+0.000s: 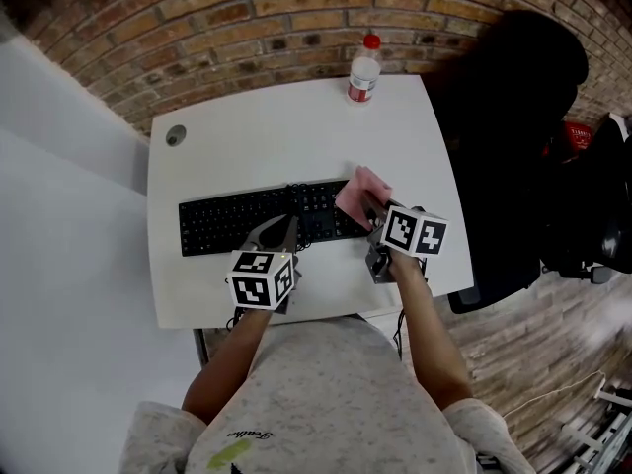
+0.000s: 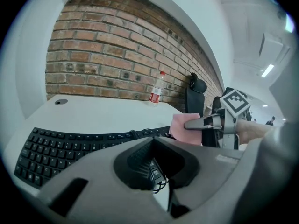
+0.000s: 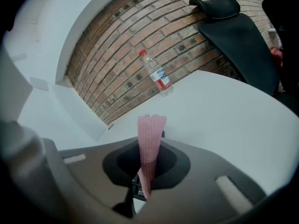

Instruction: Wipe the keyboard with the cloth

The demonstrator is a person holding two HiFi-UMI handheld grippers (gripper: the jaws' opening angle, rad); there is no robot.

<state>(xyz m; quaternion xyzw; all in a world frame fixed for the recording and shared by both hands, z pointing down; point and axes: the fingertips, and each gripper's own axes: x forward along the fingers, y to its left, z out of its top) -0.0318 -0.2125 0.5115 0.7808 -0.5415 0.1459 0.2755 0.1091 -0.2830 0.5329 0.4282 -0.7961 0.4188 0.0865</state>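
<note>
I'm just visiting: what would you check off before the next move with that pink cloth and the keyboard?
1. Grip: pink cloth clamped in right gripper, ok.
2. Position: cloth over keyboard's right end, ok.
3. Contact: cloth touching keys, cannot tell.
4. Other tool: left gripper shut, empty, apart from cloth, ok.
5. Obstacles: water bottle at table's back edge, away from keyboard, ok.

Black keyboard (image 1: pixel 262 218) lying flat; pink cloth (image 1: pixel 357 194) bunched at its right end.

Bottle (image 1: pixel 363 67) at desk (image 1: pixel 247 136) back edge; chair (image 1: pixel 513 117) rt.
</note>
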